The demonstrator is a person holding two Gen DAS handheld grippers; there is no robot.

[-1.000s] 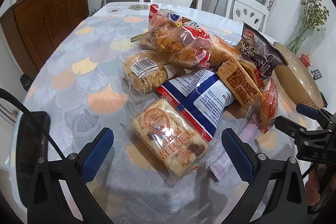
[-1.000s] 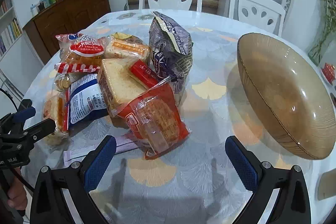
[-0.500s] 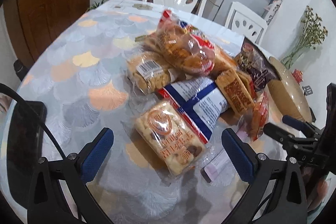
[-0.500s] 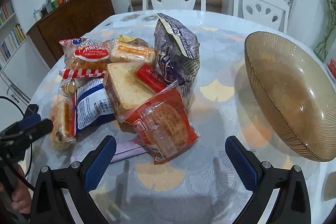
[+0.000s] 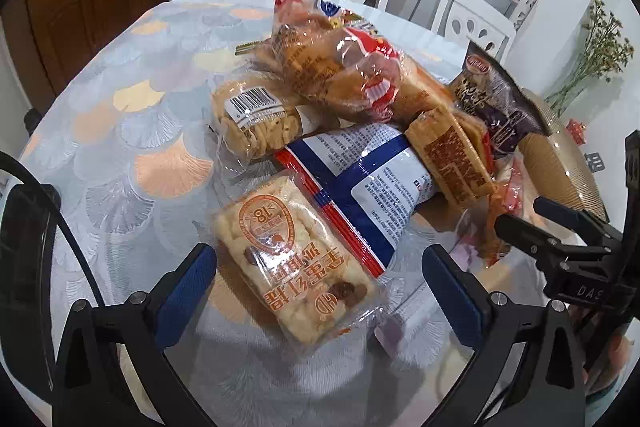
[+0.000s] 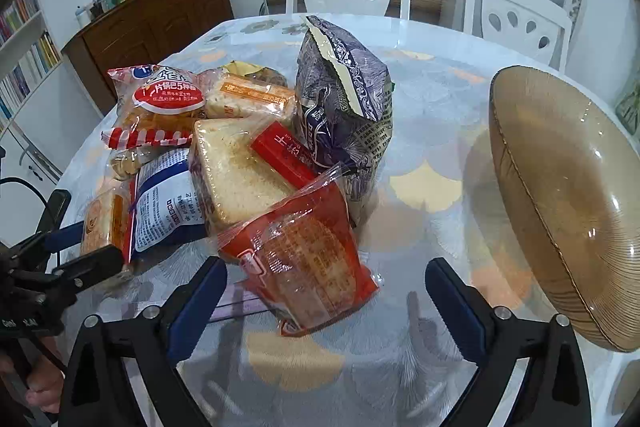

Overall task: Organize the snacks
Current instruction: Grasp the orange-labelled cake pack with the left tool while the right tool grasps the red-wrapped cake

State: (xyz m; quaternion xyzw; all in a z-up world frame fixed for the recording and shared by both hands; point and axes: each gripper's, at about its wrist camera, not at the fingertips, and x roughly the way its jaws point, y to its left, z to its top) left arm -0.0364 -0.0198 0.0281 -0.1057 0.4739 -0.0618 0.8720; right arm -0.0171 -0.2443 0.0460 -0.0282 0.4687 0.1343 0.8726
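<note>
Crinkly plastic snack packets (image 6: 248, 163) beside ribbed bowl (image 6: 560, 195)

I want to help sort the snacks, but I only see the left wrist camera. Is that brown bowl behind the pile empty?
Observer: Yes. The right wrist view looks into the brown bowl, and no snack lies inside.
Operator: What's nearest the other gripper?
Observer: A red cracker packet, lying at the front of the pile just ahead of the open right gripper.
Operator: Is the purple bag lying flat?
Observer: No. The purple bag stands upright, with its top torn open.
</note>
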